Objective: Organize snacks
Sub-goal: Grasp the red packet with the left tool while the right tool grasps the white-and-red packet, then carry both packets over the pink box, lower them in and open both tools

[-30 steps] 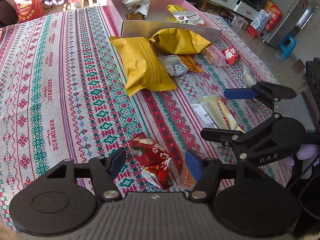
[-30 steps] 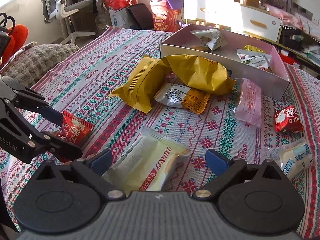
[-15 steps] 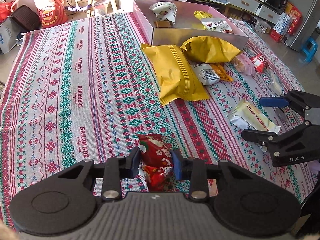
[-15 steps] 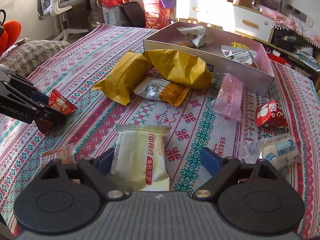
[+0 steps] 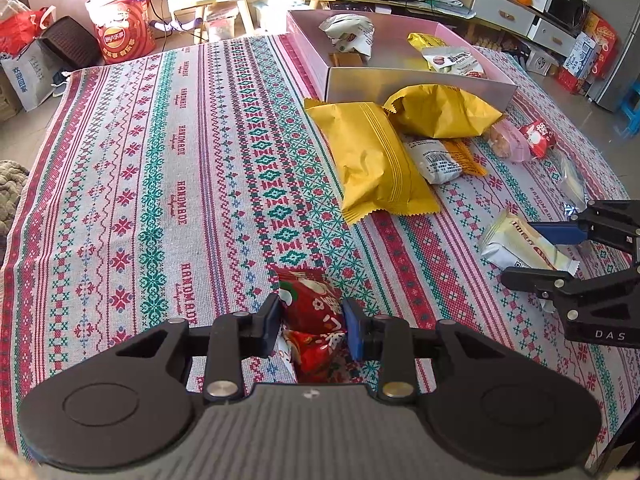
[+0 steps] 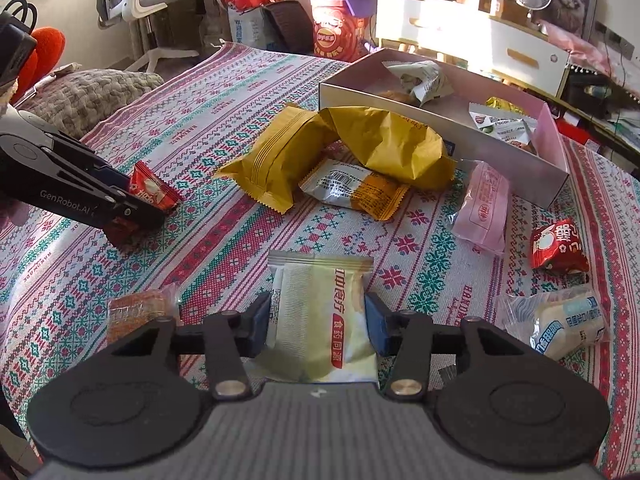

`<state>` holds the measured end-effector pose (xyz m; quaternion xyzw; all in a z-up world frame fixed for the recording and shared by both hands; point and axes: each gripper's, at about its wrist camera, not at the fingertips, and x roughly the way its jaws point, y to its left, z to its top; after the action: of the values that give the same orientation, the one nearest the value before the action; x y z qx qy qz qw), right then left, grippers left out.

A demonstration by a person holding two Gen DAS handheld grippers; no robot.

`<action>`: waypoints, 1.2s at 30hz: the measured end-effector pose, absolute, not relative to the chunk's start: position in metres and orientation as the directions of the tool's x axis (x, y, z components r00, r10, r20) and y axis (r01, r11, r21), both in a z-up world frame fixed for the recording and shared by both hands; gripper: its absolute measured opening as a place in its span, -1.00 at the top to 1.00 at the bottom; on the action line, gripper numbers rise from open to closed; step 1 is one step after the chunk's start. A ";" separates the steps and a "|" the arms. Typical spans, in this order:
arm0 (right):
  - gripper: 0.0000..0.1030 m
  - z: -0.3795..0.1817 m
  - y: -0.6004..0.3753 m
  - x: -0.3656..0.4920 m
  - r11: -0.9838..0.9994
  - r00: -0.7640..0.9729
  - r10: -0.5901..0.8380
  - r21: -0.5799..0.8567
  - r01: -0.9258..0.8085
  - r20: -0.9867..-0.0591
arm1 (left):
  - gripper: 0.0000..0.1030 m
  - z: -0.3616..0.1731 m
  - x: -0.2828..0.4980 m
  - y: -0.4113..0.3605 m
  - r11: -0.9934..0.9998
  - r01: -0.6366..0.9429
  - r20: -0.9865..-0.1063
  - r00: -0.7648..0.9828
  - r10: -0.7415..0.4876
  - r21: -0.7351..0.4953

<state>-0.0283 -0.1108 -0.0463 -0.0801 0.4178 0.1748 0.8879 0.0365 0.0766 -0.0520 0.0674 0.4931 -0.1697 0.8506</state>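
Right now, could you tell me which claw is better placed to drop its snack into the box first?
Probably the right claw: its cream packet lies nearer the pink box. The left claw, gripping the red packet, sits farther back.

R gripper is clamped on a pale yellow snack pkt, blue pads touching both its sides, above the patterned cloth. At left, L gripper pinches a red snack pkt; a small orange pkt lies just beside the R gripper's left finger. Farther back, two yellow bags rest against the pink box, w/ a pink pkt, a second red pkt and a clear-wrapped snack at right.
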 end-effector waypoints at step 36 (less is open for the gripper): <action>0.16 0.007 -0.119 0.011 0.956 0.719 0.246 0.041 -0.290 -0.650 | 0.24 0.004 0.061 0.044 0.923 0.368 -0.761 0.564 -0.322 -0.118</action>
<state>0.0107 -0.1192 0.0067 -0.0321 0.3457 0.1448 0.9265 0.0615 0.0440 0.0040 0.0271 0.4245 -0.1950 0.8838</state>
